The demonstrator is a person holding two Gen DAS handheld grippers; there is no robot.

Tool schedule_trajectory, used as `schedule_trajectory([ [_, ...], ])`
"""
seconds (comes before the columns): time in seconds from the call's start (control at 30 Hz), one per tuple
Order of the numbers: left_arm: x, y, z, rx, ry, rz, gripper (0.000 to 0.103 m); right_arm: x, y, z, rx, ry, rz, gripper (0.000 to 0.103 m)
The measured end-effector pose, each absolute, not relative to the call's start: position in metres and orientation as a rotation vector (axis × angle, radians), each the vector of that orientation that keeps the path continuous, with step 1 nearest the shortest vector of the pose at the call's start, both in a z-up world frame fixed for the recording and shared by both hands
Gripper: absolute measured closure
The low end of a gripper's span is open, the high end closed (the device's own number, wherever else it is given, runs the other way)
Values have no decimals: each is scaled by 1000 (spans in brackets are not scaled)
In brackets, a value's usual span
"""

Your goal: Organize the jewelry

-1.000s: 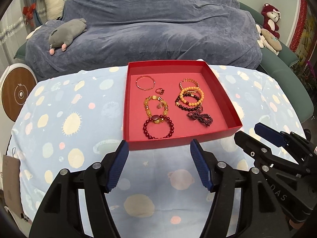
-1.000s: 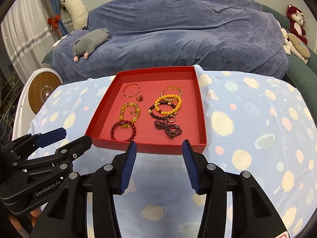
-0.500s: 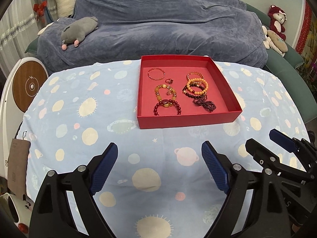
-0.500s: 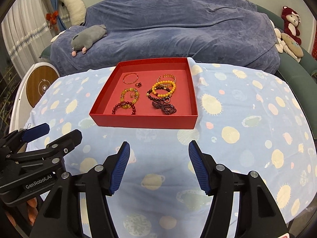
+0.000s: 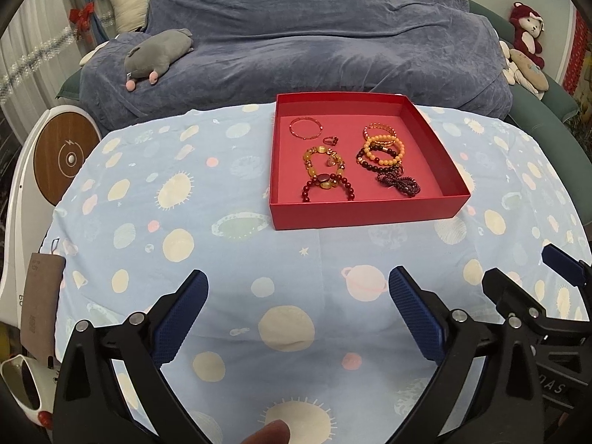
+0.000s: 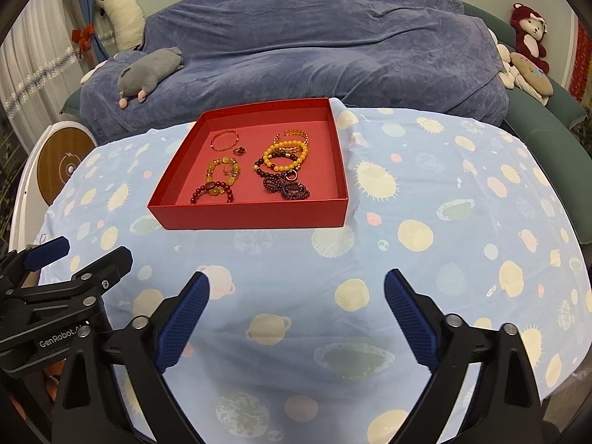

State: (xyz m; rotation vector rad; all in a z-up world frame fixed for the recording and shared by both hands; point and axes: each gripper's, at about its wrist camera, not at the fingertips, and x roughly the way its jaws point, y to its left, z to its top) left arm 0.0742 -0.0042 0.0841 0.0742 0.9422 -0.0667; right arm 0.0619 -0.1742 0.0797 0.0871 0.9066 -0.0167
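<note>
Both grippers have backed away from the red box (image 5: pixel 364 207), which now sits farther off on the planet-print tablecloth (image 5: pixel 185 222) than a second ago. The left gripper (image 5: pixel 298 298) and right gripper (image 6: pixel 296 296) have just been opening their jaws, which now stand wide with nothing between them. The bracelets (image 5: pixel 381 148) and small ring (image 5: pixel 330 140) all lie inside the box, none outside it, so the sorting looks finished and this reads as a withdrawal.
</note>
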Motion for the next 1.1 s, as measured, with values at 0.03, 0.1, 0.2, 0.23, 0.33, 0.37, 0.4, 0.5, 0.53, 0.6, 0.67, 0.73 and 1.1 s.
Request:
schedule_trajectory([
  [0.03, 74, -4, 84, 68, 944, -66, 9, 62, -174, 80, 87, 905, -20, 6],
  [0.1, 74, -4, 84, 72, 937, -58, 9, 62, -174, 80, 90, 903, -26, 6],
  [0.2, 73, -5, 85, 81, 934, -54, 9, 62, -174, 79, 94, 903, -33, 6],
  [0.23, 73, -5, 85, 82, 935, -53, 9, 62, -174, 79, 93, 902, -36, 6],
  [0.33, 73, -5, 85, 80, 932, -43, 9, 61, -173, 79, 89, 900, -39, 6],
  [0.37, 73, -4, 86, 77, 931, -38, 9, 62, -173, 79, 90, 900, -40, 6],
  [0.4, 73, -3, 86, 73, 930, -34, 9, 62, -173, 79, 91, 900, -39, 6],
  [0.5, 73, -1, 86, 64, 930, -26, 9, 62, -173, 79, 89, 898, -40, 6],
  [0.53, 72, -1, 87, 63, 928, -24, 9, 61, -172, 79, 88, 897, -40, 6],
  [0.6, 72, -1, 87, 61, 927, -22, 9, 61, -172, 79, 89, 898, -40, 6],
  [0.67, 72, -1, 87, 60, 928, -22, 9, 61, -171, 79, 88, 897, -42, 6],
  [0.73, 72, -1, 87, 61, 928, -21, 9, 61, -172, 79, 88, 897, -41, 6],
  [1.1, 73, 2, 84, 55, 934, -14, 9, 61, -171, 79, 89, 901, -44, 6],
])
